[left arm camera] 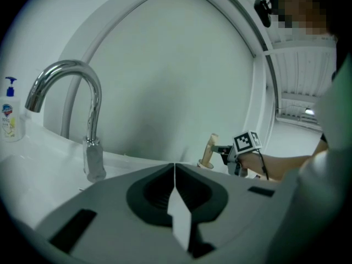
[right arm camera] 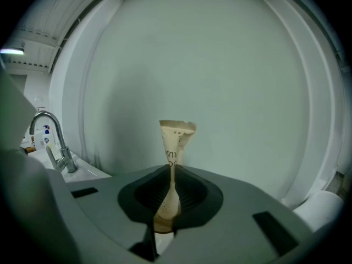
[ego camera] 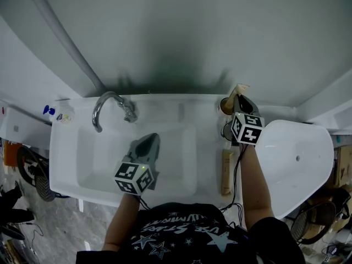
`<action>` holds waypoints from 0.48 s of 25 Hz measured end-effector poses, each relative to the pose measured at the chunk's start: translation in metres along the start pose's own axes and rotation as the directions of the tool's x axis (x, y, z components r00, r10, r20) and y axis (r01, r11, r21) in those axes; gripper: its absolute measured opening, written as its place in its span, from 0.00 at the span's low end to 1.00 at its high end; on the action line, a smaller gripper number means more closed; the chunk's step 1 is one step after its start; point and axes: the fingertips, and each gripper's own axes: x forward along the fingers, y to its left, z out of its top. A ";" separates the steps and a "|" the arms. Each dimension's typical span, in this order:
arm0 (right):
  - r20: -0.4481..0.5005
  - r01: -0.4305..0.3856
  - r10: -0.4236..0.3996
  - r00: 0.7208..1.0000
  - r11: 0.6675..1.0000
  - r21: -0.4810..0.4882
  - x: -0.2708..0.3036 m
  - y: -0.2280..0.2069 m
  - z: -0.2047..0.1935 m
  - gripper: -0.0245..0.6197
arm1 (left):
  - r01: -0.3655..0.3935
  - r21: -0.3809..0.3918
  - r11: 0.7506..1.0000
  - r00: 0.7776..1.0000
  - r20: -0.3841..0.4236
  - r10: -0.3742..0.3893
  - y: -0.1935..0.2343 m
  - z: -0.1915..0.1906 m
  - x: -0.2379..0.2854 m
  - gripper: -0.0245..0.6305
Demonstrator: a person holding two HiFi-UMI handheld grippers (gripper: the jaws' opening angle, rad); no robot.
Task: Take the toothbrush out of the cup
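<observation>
- Right now my right gripper (right arm camera: 171, 172) is clamping its jaws on the toothbrush (right arm camera: 177, 139), pinching its tan paper wrapper partway up.
- The toothbrush is standing close to upright, its long axis running top to bottom, with the crimped wrapper end pointing up above the jaws.
- Its lower end is sitting in the cup (ego camera: 225, 106), just below and ahead of the gripper, at the back right corner of the sink (ego camera: 66, 147).
- My left gripper (left arm camera: 175, 172) is hovering over the basin with its jaws pressed together on nothing.
- The faucet (ego camera: 107, 106) is arching over the rear rim, left of the cup, and a soap bottle (ego camera: 60, 113) is standing at the far left corner.
</observation>
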 end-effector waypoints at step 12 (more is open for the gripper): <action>0.117 -0.011 0.012 0.993 1.000 -0.007 -0.047 0.005 0.045 0.09 | 0.013 0.028 1.000 0.999 0.042 -0.014 -0.020 0.009 -0.027 0.07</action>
